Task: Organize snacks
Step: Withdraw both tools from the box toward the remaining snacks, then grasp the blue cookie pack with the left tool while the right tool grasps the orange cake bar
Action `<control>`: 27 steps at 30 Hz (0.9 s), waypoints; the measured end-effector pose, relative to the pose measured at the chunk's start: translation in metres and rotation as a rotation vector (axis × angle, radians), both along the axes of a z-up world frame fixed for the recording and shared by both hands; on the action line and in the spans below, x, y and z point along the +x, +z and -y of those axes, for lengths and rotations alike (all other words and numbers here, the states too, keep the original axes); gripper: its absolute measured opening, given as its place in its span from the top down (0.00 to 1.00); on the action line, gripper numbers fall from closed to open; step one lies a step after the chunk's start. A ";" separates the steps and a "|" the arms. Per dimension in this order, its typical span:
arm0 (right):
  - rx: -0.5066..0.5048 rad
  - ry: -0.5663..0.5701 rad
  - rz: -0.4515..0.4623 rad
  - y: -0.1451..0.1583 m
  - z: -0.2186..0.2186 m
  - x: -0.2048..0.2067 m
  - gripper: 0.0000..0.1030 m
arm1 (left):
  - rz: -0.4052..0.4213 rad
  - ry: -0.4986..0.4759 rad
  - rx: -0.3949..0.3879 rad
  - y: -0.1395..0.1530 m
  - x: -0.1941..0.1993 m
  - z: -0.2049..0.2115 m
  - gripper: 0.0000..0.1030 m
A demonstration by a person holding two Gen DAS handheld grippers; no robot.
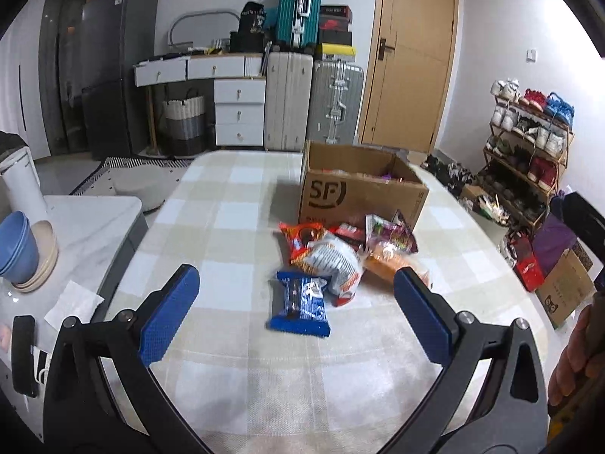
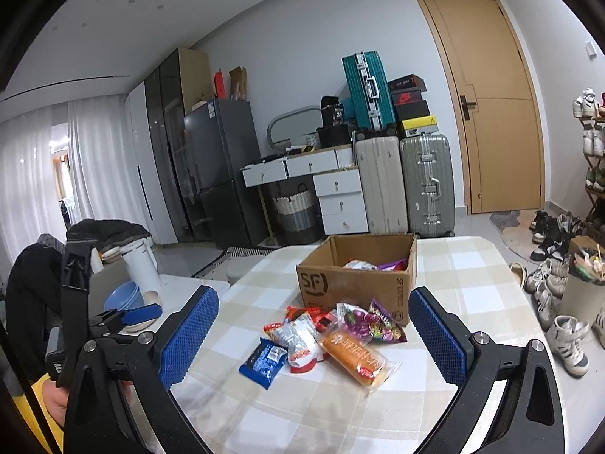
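A: Snacks lie heaped on the tabletop point(image 1: 234, 370), just in front of the cardboard box point(image 1: 359, 193). The blue packet point(image 1: 300, 304) is nearest.

B: Which hand?

A: Probably the left gripper point(image 1: 297, 316): the packet sits straight ahead between its wide, empty fingers, long axis running away from them. The right gripper point(image 2: 314, 338) is also wide and empty, facing the orange bread pack point(image 2: 353, 357). There is bare cloth all round.

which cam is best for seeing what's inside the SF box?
Right wrist. It looks down into the cardboard box, showing a pale packet and a purple wrapper inside. The left wrist view sits lower: the box's front wall hides nearly everything, with only slivers of contents above the rim.
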State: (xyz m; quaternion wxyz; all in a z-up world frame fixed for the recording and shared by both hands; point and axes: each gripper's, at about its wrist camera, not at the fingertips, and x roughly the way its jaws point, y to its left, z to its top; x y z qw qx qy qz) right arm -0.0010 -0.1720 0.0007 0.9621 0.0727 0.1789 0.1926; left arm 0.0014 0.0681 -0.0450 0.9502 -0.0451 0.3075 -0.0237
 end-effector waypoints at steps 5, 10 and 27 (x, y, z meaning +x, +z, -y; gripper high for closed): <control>-0.005 0.015 -0.038 -0.019 -0.003 0.013 0.01 | -0.066 -0.002 -0.011 -0.030 0.023 0.000 0.01; 0.005 0.017 -0.087 -0.039 -0.002 0.031 0.01 | -0.120 -0.007 -0.007 -0.060 0.049 0.002 0.01; -0.021 0.057 -0.214 -0.102 -0.009 0.087 0.01 | -0.252 -0.028 0.026 -0.125 0.122 0.006 0.01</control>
